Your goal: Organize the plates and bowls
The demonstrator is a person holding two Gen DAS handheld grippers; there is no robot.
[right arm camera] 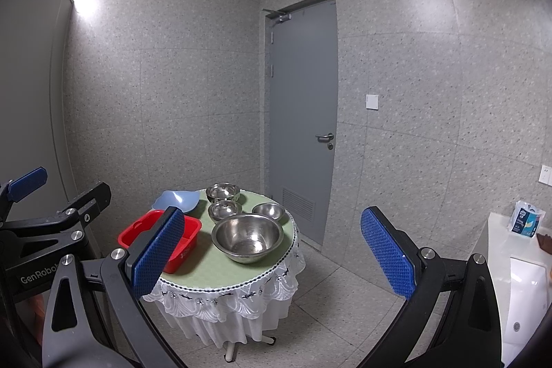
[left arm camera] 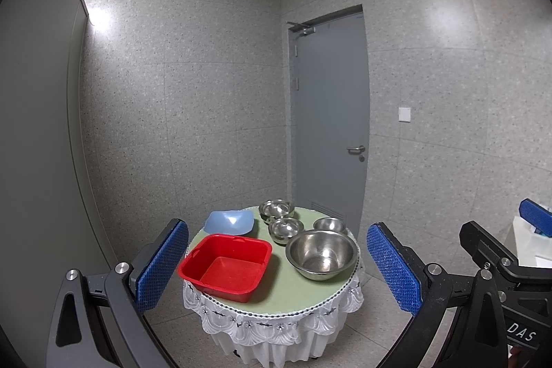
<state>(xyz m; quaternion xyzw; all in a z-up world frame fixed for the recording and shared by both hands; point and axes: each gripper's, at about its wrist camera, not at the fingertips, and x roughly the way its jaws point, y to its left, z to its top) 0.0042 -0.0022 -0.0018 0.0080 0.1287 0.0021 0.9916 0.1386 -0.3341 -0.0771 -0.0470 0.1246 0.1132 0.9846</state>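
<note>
A round table (left arm camera: 286, 294) with a green top carries a red square basin (left arm camera: 224, 266), a light blue plate (left arm camera: 229, 222), a large steel bowl (left arm camera: 321, 253) and three smaller steel bowls (left arm camera: 285, 229). My left gripper (left arm camera: 277, 268) hovers open in front of the table, well short of it, with nothing between its blue pads. My right gripper (right arm camera: 272, 250) is also open and empty, at a similar distance. In the right wrist view its left finger covers part of the red basin (right arm camera: 138, 231). The large bowl (right arm camera: 247, 238) and the blue plate (right arm camera: 176, 199) show there in full.
A white lace cloth (right arm camera: 220, 302) hangs around the table. Behind it stand speckled grey walls and a shut grey door (right arm camera: 303, 112). At the right a white counter (right arm camera: 496, 240) with a sink holds a tissue pack (right arm camera: 526, 219). Tiled floor surrounds the table.
</note>
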